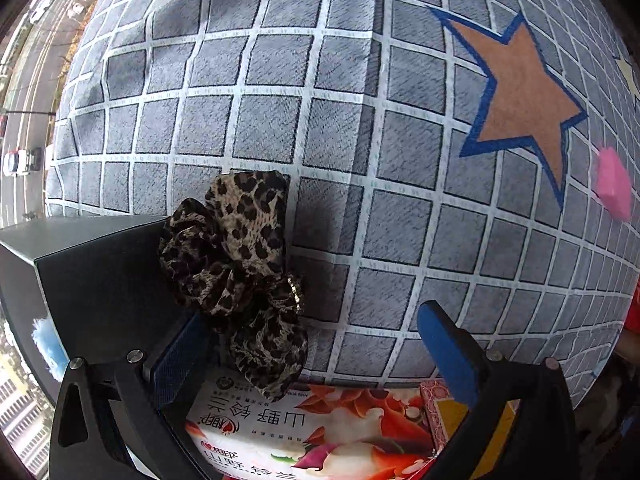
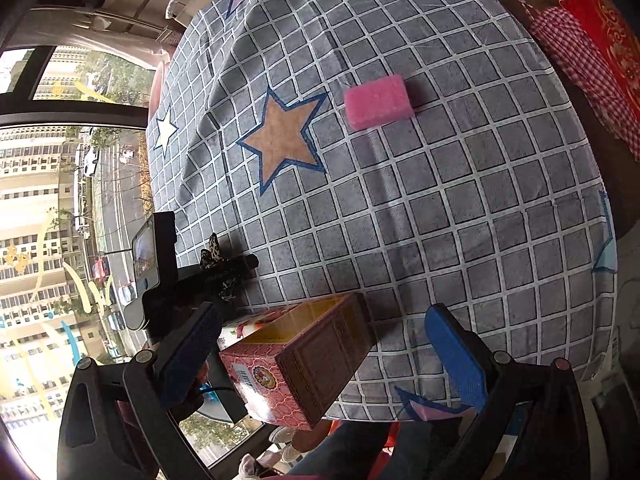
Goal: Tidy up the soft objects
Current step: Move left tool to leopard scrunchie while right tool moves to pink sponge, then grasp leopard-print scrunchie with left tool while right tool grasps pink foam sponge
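Bright daylight from windows, soft shadows, sharp — heavy fisheye warp

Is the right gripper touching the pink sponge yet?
Apart. The right wrist view shows the pink sponge lying far up the tablecloth, with many bare checks between it and the open right gripper.

One leopard-print scrunchie (image 1: 236, 256), one pink sponge (image 2: 378, 101), one open cardboard box (image 2: 304, 364), two claws.
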### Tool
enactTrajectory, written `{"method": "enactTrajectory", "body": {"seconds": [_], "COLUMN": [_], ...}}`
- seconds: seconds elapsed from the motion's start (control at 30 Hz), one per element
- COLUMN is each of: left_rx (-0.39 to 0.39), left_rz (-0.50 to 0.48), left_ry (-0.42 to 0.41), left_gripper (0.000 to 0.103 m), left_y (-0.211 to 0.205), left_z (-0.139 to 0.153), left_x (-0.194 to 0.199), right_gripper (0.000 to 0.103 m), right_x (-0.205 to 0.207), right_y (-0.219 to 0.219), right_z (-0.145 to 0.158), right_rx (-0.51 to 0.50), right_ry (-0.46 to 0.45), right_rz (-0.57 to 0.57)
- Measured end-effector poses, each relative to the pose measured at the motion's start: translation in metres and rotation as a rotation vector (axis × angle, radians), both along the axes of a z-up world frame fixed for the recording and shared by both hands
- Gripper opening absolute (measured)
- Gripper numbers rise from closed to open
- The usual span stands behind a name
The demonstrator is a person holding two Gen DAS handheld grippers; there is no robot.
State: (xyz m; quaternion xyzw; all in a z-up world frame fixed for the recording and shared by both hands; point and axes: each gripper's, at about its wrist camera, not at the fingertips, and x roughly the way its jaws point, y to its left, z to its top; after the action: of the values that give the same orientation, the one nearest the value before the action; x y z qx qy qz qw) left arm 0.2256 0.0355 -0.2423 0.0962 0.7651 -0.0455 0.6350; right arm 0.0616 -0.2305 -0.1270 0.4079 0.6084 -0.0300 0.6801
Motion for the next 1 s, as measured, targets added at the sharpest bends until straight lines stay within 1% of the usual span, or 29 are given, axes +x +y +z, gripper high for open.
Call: {"method": "enactTrajectory", "body": {"seconds": [0.07, 0.13, 0.2, 0.23, 0.27, 0.33, 0.4, 0.5, 0.57, 0.63, 0.73, 0.87, 0.93, 1.0], "left_rx": [-0.051, -0.162, -0.290, -0.317, -0.327, -0.321, -0.289, -0.263, -0.240, -0.238, -0.216, -0.180, -0.157, -0.135], "left_rz": [0.012, -0.011, -0.086, -0.130, -0.158, -0.180, -0.170, -0.128, -0.112, -0.100, -0.087, -0.076, -0.078, -0.077], "left_ry": [0.018, 0.023, 0.017, 0.003, -0.020, -0.071, -0.103, -0.085, -0.065, -0.047, -0.031, -0.028, -0.031, -0.033], "left_gripper": [0.102, 0.102, 0.101, 0.101, 0.101, 0.101, 0.101, 0.101, 0.101, 0.101, 0.101, 0.101, 0.101, 0.101], "left_y": [-0.002, -0.013, -0.030, -0.038, -0.043, -0.044, -0.034, -0.022, -0.021, -0.023, -0.030, -0.042, -0.049, -0.054], "left_z": [-0.005, -0.004, 0.008, 0.017, 0.026, 0.044, 0.053, 0.054, 0.042, 0.032, 0.016, -0.002, -0.007, -0.011], "left_x": [0.003, 0.004, 0.000, -0.003, -0.006, -0.009, -0.011, -0.005, 0.001, 0.003, 0.008, 0.019, 0.023, 0.028], "right_gripper": [0.102, 0.102, 0.102, 0.102, 0.102, 0.102, 0.102, 0.102, 0.102, 0.102, 0.102, 0.102, 0.102, 0.102], "right_x": [0.002, 0.005, 0.008, 0.009, 0.011, 0.015, 0.021, 0.032, 0.042, 0.053, 0.073, 0.101, 0.115, 0.130], "right_y": [-0.004, -0.007, -0.010, -0.011, -0.012, -0.016, -0.021, -0.029, -0.036, -0.041, -0.048, -0.058, -0.060, -0.058], "right_z": [-0.003, -0.007, -0.010, -0.011, -0.013, -0.016, -0.016, -0.020, -0.029, -0.039, -0.057, -0.079, -0.090, -0.102], "right_rx": [0.008, 0.015, 0.020, 0.022, 0.023, 0.017, -0.010, -0.065, -0.094, -0.118, -0.181, -0.224, -0.230, -0.251], "right_ry": [0.003, 0.006, 0.010, 0.013, 0.016, 0.026, 0.027, 0.038, 0.056, 0.075, 0.098, 0.093, 0.095, 0.099], "right_rz": [0.007, 0.012, 0.016, 0.017, 0.018, 0.026, 0.038, 0.062, 0.075, 0.093, 0.122, 0.088, 0.075, 0.084]}}
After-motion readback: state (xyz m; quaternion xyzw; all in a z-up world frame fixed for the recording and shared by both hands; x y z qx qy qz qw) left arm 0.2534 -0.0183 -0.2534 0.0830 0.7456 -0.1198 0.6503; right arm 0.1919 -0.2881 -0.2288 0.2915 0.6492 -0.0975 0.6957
